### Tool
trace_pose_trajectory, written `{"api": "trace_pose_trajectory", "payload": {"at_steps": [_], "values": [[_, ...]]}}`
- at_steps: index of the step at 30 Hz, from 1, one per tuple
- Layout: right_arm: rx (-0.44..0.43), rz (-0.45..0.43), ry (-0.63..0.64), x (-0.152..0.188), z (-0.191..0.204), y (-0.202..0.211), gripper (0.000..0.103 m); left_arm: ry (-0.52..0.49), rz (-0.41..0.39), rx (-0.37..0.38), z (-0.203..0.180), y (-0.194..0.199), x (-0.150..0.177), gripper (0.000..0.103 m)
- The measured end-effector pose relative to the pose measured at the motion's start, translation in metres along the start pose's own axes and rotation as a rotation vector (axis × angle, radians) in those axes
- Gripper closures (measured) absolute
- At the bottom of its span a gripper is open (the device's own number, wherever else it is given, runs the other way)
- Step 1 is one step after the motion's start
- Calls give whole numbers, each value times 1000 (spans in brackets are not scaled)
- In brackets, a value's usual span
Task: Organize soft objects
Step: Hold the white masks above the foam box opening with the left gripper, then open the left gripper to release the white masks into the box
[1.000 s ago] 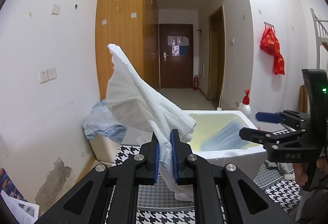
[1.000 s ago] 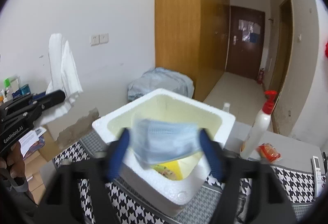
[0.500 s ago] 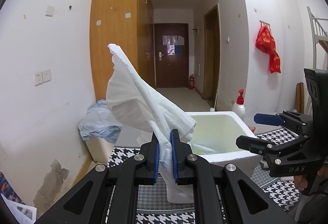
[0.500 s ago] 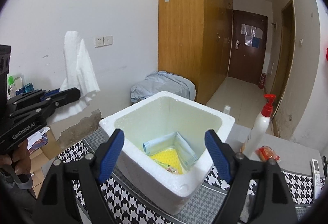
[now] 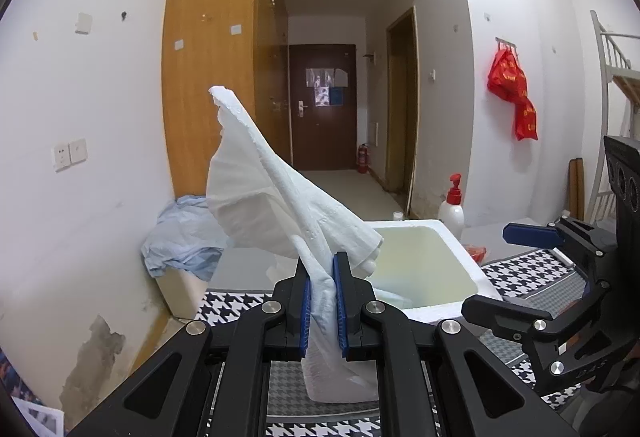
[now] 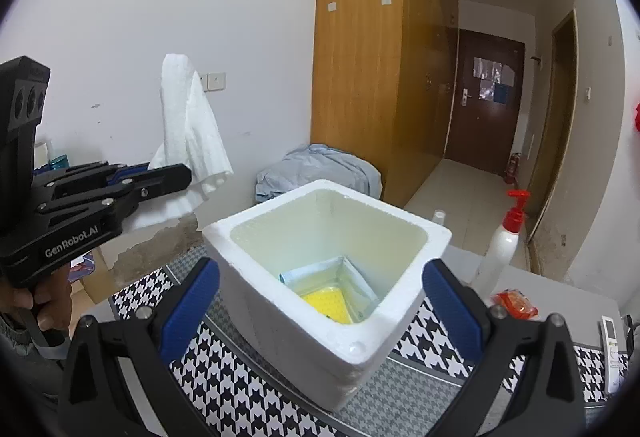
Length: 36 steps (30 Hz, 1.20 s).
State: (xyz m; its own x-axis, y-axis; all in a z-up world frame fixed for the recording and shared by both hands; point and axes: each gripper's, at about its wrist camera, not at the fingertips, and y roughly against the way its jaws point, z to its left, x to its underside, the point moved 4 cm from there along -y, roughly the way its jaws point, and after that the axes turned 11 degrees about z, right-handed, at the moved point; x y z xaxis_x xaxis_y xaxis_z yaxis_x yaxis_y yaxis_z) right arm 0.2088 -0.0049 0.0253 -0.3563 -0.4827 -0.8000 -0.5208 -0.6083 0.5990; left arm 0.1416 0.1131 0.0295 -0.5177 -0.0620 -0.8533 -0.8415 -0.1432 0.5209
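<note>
My left gripper (image 5: 322, 301) is shut on a white cloth (image 5: 272, 205) that stands up above the fingers and hangs below them, held left of the white foam box (image 5: 460, 241). In the right wrist view the same cloth (image 6: 188, 141) hangs from the left gripper (image 6: 176, 173) at the left. My right gripper (image 6: 320, 309) is open and empty, its jaws wide apart on either side of the foam box (image 6: 280, 229). Inside the box lie a light blue cloth (image 6: 352, 269) and a yellow item (image 6: 330, 303).
A white pump bottle with a red top (image 6: 502, 249), a red packet (image 6: 514, 303) and a remote (image 6: 612, 341) stand on the houndstooth table cover (image 6: 224, 377) right of the box. A pale blue bundle (image 6: 316, 169) lies behind the box by the wooden wardrobe.
The right gripper has let go of the light blue cloth, which now lies inside the box, and its jaws have opened wide. The left gripper still holds the white cloth, moved slightly.
</note>
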Motion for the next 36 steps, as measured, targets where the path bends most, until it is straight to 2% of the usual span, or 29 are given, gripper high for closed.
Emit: {"api": "trace_pose_trajectory", "payload": {"at_steps": [28,36], "values": [[119,-22,-82,28,-48,30,0,-66,34,136,-46,-32,-13,92],[138,-14,-111,37,-64,34,0,-68,58,153,-53,-46,-18,92]]}}
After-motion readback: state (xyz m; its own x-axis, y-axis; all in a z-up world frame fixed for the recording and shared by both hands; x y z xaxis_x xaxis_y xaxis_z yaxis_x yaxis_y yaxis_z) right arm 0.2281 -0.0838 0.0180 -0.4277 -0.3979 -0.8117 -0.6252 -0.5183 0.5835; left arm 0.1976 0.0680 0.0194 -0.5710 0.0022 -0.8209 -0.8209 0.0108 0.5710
